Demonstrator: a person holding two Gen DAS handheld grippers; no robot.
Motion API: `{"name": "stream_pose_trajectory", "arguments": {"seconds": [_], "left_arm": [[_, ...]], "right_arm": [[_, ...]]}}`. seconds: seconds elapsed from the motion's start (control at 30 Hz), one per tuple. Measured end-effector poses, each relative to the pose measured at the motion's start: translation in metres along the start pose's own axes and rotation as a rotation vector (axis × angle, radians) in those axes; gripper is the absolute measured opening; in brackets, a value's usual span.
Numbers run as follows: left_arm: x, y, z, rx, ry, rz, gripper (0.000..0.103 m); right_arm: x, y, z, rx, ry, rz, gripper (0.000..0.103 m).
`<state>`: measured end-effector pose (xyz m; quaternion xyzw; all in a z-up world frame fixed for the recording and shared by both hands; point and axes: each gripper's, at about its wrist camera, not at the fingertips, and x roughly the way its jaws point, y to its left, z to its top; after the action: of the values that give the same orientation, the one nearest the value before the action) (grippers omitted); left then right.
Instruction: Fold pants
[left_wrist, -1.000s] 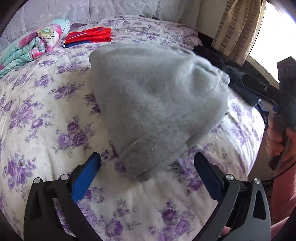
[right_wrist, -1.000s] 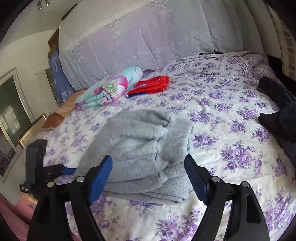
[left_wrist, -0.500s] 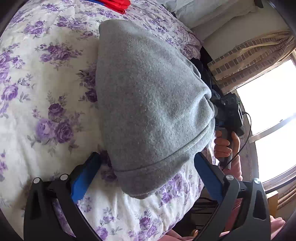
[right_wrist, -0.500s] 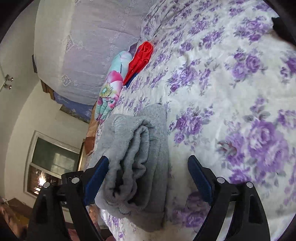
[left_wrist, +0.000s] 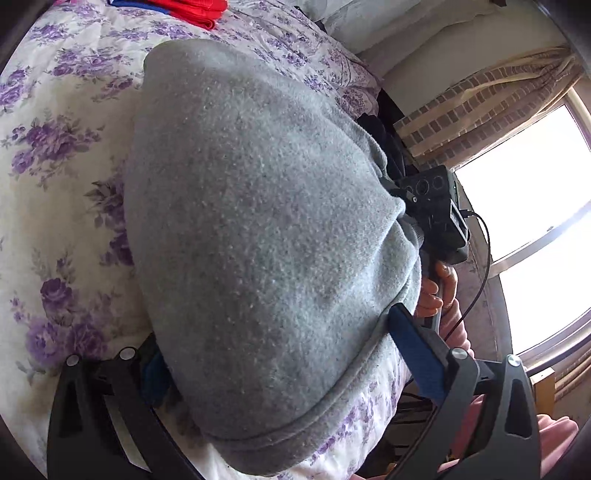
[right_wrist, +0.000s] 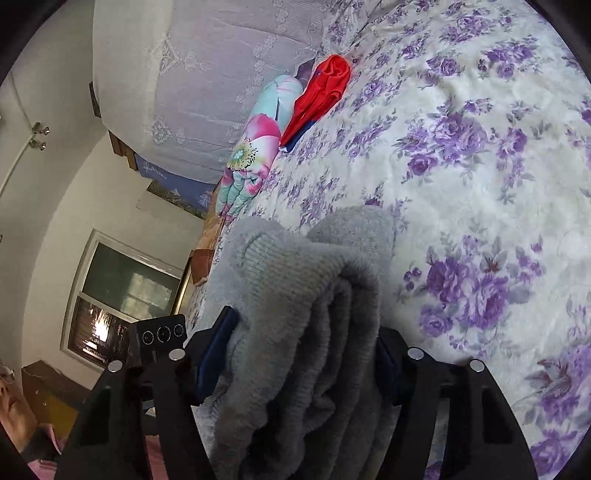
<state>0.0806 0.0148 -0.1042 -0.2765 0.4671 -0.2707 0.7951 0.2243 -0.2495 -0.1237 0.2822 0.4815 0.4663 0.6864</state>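
The grey fleece pants (left_wrist: 258, 240) lie folded in a thick bundle on the floral bedspread (left_wrist: 55, 177). My left gripper (left_wrist: 284, 354) straddles one end of the bundle, jaws wide apart with the cloth between the blue pads. My right gripper (right_wrist: 299, 365) straddles the opposite end, where the stacked folds (right_wrist: 310, 332) show, jaws wide and touching the cloth on both sides. The right gripper also shows in the left wrist view (left_wrist: 436, 214), at the far end of the bundle.
A red folded garment (right_wrist: 321, 99) and a floral rolled blanket (right_wrist: 255, 147) lie near the headboard. Dark clothes (left_wrist: 384, 136) sit at the bed's edge by the curtain (left_wrist: 480, 103). A window (right_wrist: 118, 299) and wall are beyond the bed.
Both grippers have pushed in around the ends of the folded pants. The views have tilted and the bundle now fills the space between each pair of jaws.
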Motion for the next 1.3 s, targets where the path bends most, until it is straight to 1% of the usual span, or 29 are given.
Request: {"name": "stream_pose_trajectory", "arguments": {"seconds": [0.07,0.1,0.13,0.2,0.27,0.33,0.4,0.5,0.57,0.63,0.67,0.7,0.73,0.77,0.8,0.83,0.87,0.9,0.93,0.97,1.0,1.03,1.1,1.17,1.2,1.23,1.3], "left_arm": [[-0.003,-0.012,0.001,0.036,-0.015,0.000,0.097],[-0.007,-0.017,0.001,0.057,-0.023,-0.005,0.095],[-0.014,-0.024,0.002,0.084,-0.040,-0.015,0.094],[-0.027,-0.034,0.007,0.117,-0.064,-0.025,0.092],[-0.047,-0.041,0.016,0.155,-0.108,0.005,0.092],[-0.068,-0.044,0.030,0.201,-0.164,0.033,0.092],[-0.092,-0.046,0.051,0.257,-0.227,0.085,0.092],[-0.114,-0.041,0.086,0.328,-0.282,0.147,0.092],[-0.119,-0.025,0.113,0.341,-0.309,0.194,0.093],[-0.113,0.001,0.140,0.337,-0.304,0.227,0.093],[-0.106,0.019,0.154,0.317,-0.297,0.245,0.093],[-0.096,0.037,0.167,0.289,-0.281,0.268,0.093],[-0.077,0.064,0.181,0.237,-0.233,0.283,0.093],[-0.064,0.087,0.186,0.183,-0.193,0.289,0.093],[-0.049,0.110,0.189,0.120,-0.145,0.305,0.094],[-0.036,0.129,0.187,0.090,-0.117,0.298,0.094],[-0.041,0.123,0.186,0.127,-0.143,0.283,0.095],[-0.045,0.115,0.187,0.158,-0.140,0.305,0.095],[-0.048,0.108,0.185,0.192,-0.155,0.350,0.096],[-0.049,0.105,0.179,0.224,-0.177,0.406,0.099],[-0.046,0.103,0.175,0.241,-0.182,0.452,0.099],[-0.040,0.103,0.174,0.253,-0.166,0.488,0.099],[-0.040,0.095,0.178,0.250,-0.184,0.521,0.099],[-0.044,0.089,0.178,0.252,-0.223,0.557,0.099],[-0.045,0.087,0.178,0.252,-0.238,0.578,0.099],[-0.046,0.082,0.176,0.252,-0.263,0.617,0.099],[-0.057,0.070,0.176,0.260,-0.297,0.658,0.099]], "right_arm": [[-0.004,0.011,-0.003,-0.035,-0.015,-0.012,0.064],[-0.006,0.020,-0.004,-0.057,-0.027,-0.016,0.063],[-0.007,0.029,-0.002,-0.076,-0.037,-0.010,0.061],[-0.010,0.052,0.002,-0.113,-0.048,0.028,0.059],[-0.005,0.078,0.012,-0.164,-0.060,0.030,0.059],[0.002,0.102,0.029,-0.212,-0.075,0.055,0.057],[0.015,0.123,0.055,-0.231,-0.084,0.106,0.056],[0.046,0.144,0.096,-0.261,-0.101,0.138,0.056],[0.072,0.146,0.127,-0.279,-0.104,0.139,0.056],[0.104,0.136,0.153,-0.280,-0.105,0.109,0.056],[0.119,0.127,0.164,-0.268,-0.103,0.094,0.056],[0.137,0.113,0.177,-0.259,-0.091,0.065,0.056],[0.152,0.095,0.183,-0.246,-0.083,0.026,0.057],[0.168,0.075,0.187,-0.210,-0.077,-0.020,0.058],[0.185,0.050,0.189,-0.154,-0.056,-0.096,0.065],[0.197,0.029,0.186,-0.118,-0.044,-0.177,0.073],[0.200,0.014,0.180,-0.110,-0.079,-0.157,0.072],[0.193,0.016,0.174,-0.143,-0.136,-0.132,0.076],[0.188,0.018,0.173,-0.131,-0.142,-0.123,0.079],[0.184,0.019,0.170,-0.116,-0.147,-0.138,0.079],[0.180,0.022,0.166,-0.116,-0.155,-0.160,0.081],[0.173,0.027,0.159,-0.128,-0.177,-0.187,0.084],[0.160,0.035,0.141,-0.150,-0.239,-0.234,0.088],[0.151,0.042,0.123,-0.160,-0.278,-0.268,0.088],[0.147,0.047,0.118,-0.159,-0.283,-0.282,0.088],[0.144,0.052,0.110,-0.160,-0.280,-0.312,0.088],[0.141,0.065,0.093,-0.180,-0.288,-0.372,0.088]]}}
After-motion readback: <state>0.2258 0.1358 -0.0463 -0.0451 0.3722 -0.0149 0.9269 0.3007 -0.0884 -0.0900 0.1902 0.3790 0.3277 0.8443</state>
